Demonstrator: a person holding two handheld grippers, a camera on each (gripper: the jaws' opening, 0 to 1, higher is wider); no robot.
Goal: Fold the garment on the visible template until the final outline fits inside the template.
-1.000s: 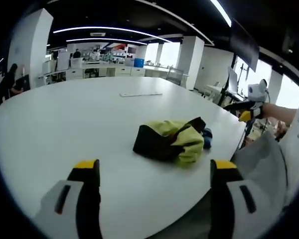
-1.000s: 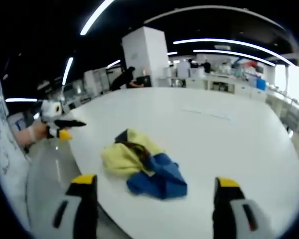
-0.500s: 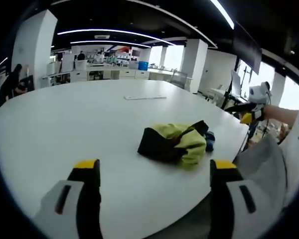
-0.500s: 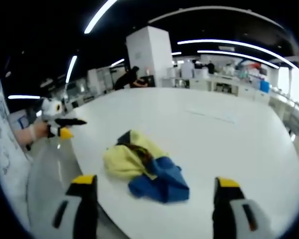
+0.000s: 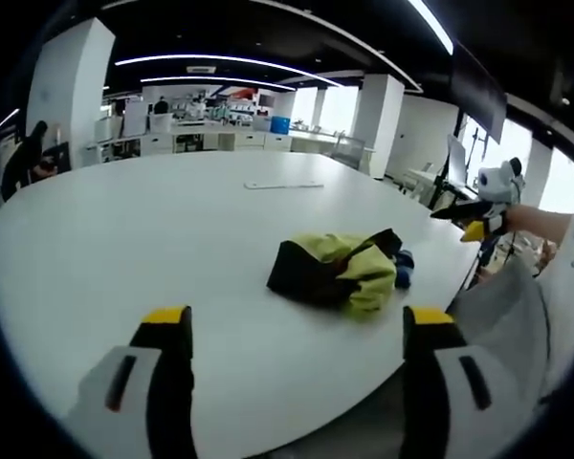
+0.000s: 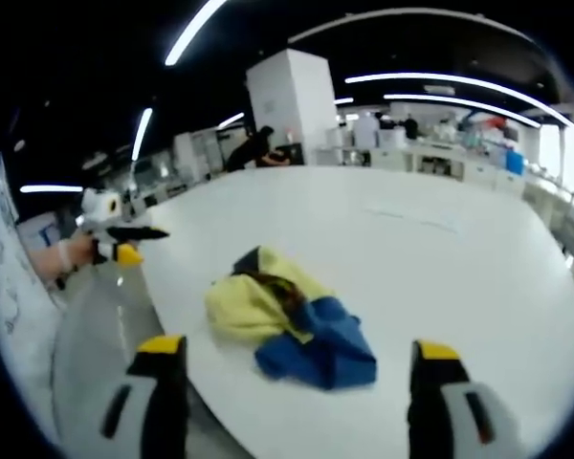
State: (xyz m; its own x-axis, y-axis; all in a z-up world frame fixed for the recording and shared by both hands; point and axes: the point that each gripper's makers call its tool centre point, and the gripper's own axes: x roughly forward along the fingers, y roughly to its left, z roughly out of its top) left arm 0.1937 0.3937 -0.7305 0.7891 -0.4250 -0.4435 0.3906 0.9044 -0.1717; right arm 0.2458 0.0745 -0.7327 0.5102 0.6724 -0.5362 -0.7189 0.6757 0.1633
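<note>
A crumpled garment in yellow, black and blue lies bunched on the white table, near its curved edge. In the right gripper view the same garment shows its yellow part on the left and blue part on the right. My left gripper is open, hanging in front of the garment with nothing between its jaws. My right gripper is open too, just short of the garment. The right gripper also shows at the far right of the left gripper view, and the left gripper at the left of the right gripper view.
A thin white strip lies on the table beyond the garment. White columns, desks and shelves stand in the office behind. A person sits at a far desk. The table edge curves close to both grippers.
Both views have shifted slightly; the garment appears a touch closer and more to the right in each. The garment itself lies unmoved, and both grippers stay open.
</note>
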